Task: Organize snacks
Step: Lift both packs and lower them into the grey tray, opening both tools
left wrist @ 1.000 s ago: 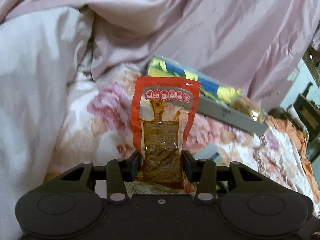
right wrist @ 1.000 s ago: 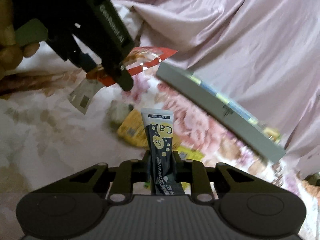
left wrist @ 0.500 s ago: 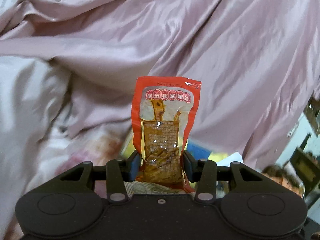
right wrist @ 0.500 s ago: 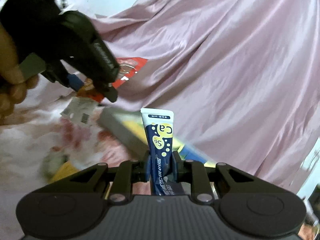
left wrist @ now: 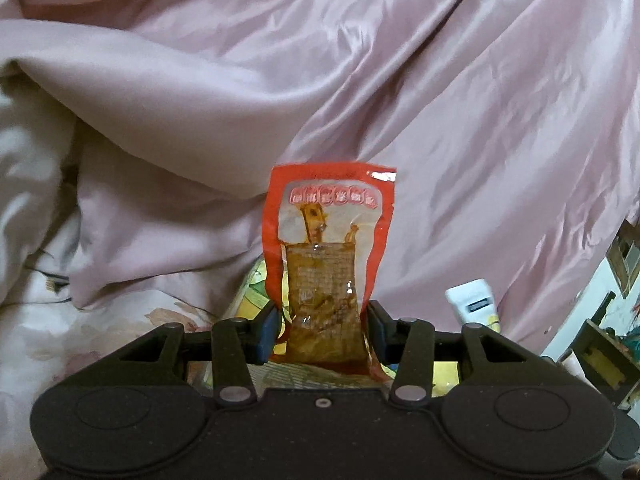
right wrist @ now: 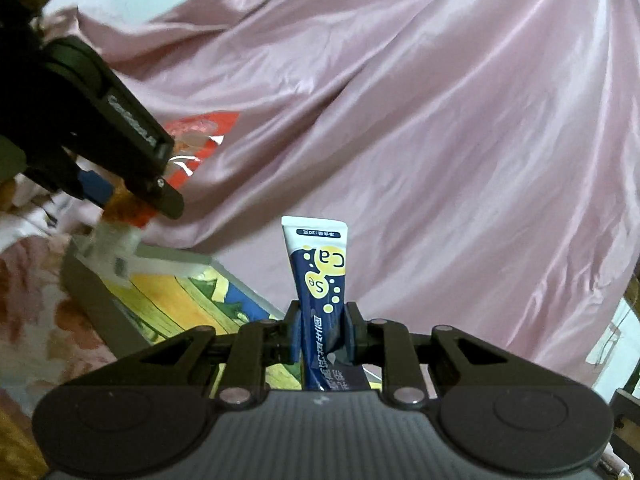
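I held the red snack pouch (left wrist: pixel 328 256) clamped upright in my left gripper (left wrist: pixel 322 322) and the blue tube (right wrist: pixel 320 280) pinched in my right gripper (right wrist: pixel 322 330), both raised above the box (right wrist: pixel 160 292) on the bed, probably for dropping inside.

Upright red snack pouch (left wrist: pixel 328 264); upright navy stick sachet (right wrist: pixel 320 292)

The left gripper (right wrist: pixel 132 196) hides most of the red pouch (right wrist: pixel 204 136), whose print blurs
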`<state>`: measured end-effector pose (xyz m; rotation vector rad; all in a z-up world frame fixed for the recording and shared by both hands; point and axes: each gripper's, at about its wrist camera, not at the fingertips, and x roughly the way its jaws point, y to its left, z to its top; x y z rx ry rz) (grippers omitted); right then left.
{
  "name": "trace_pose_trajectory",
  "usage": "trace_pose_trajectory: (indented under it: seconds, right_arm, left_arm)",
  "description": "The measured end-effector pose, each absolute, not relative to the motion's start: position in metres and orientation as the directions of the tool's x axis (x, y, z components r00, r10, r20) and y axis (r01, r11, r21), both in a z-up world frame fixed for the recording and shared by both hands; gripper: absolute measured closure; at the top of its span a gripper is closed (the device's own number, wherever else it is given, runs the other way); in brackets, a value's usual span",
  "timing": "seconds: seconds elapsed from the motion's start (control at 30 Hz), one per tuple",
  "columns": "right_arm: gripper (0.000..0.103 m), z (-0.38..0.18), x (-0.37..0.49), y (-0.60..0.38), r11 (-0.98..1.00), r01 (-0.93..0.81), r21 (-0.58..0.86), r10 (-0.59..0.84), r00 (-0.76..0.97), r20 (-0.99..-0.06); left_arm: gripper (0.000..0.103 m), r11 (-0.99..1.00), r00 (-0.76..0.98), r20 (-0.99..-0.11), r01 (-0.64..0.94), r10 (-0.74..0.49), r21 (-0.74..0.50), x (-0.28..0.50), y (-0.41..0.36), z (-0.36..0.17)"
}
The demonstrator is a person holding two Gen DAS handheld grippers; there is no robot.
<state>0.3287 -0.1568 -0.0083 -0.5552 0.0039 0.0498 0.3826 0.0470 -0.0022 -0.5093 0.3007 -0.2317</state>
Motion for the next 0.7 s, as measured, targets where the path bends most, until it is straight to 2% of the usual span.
trace_pose_trajectory:
  seconds: [0.23, 0.37, 0.5, 0.53, 0.6, 0.7]
  right_arm:
    - [0.079, -0.026, 0.356, -0.152, 0.833, -0.077, -0.549, 0.038, 0.996, -0.081]
    - [0.079, -0.028, 0.362, -0.15, 0.841, -0.083, -0.534, 0.034, 0.994, -0.101]
    - [0.078, -0.026, 0.366, -0.149, 0.854, -0.085, -0.514, 0.027, 0.992, -0.119]
    - [0.075, -0.025, 0.367, -0.149, 0.856, -0.082, -0.511, 0.025, 0.993, -0.117]
    - [0.067, -0.025, 0.367, -0.15, 0.859, -0.074, -0.507, 0.018, 0.993, -0.114]
    - [0.054, -0.022, 0.366, -0.152, 0.871, -0.066, -0.487, 0.015, 0.994, -0.107]
  left_arm:
    - [0.051, 0.876, 0.925, -0.235, 0.168, -0.299, -0.451, 0.39, 0.035, -0.01]
    - [0.042, 0.888, 0.923, -0.256, 0.156, -0.287, -0.434, 0.392, 0.031, -0.013]
    - [0.038, 0.881, 0.916, -0.28, 0.139, -0.288, -0.453, 0.392, 0.03, -0.016]
    - [0.036, 0.883, 0.916, -0.282, 0.136, -0.285, -0.45, 0.392, 0.029, -0.015]
    - [0.023, 0.883, 0.914, -0.291, 0.13, -0.284, -0.452, 0.392, 0.028, -0.015]
    - [0.015, 0.882, 0.917, -0.281, 0.135, -0.284, -0.45, 0.389, 0.026, -0.011]
